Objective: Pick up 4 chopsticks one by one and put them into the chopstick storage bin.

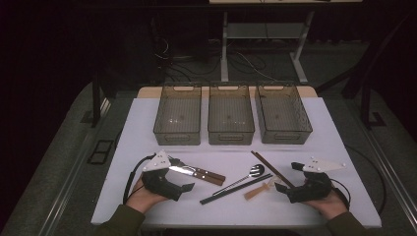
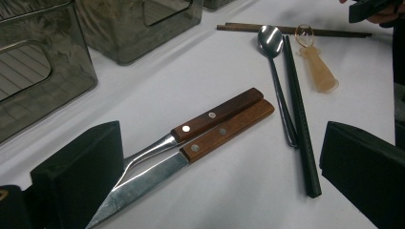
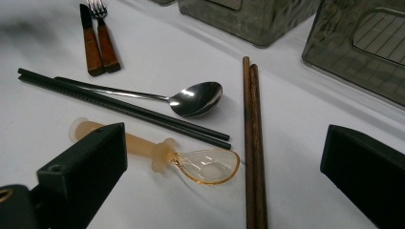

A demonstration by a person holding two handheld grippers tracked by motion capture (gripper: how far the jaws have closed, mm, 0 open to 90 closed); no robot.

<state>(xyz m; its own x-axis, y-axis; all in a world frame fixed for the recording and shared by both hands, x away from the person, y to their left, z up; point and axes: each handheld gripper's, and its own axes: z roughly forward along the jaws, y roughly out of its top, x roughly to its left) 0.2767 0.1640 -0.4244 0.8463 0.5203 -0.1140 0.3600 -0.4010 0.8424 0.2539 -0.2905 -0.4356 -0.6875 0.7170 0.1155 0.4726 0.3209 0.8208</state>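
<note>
Jaws of the left gripper (image 1: pixel 183 173) stood wide apart with nothing between the pads, low over the knife (image 2: pixel 191 151) and fork (image 2: pixel 210 116) lying side by side. The right gripper (image 1: pixel 287 179) was likewise open, near the amber plastic spoon (image 3: pixel 157 151) and brown chopsticks (image 3: pixel 253 143). Each hand rested at the table's near edge. Three smoky bins (image 1: pixel 231 115) stood empty on the white table (image 1: pixel 147 201), in a dark room.

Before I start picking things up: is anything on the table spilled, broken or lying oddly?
Nothing looks spilled or broken. The cutlery lies loose at mixed angles: the metal spoon rests against the black chopsticks, and the brown chopsticks pass close by the amber plastic spoon. The three bins stand in an even row, empty.
</note>
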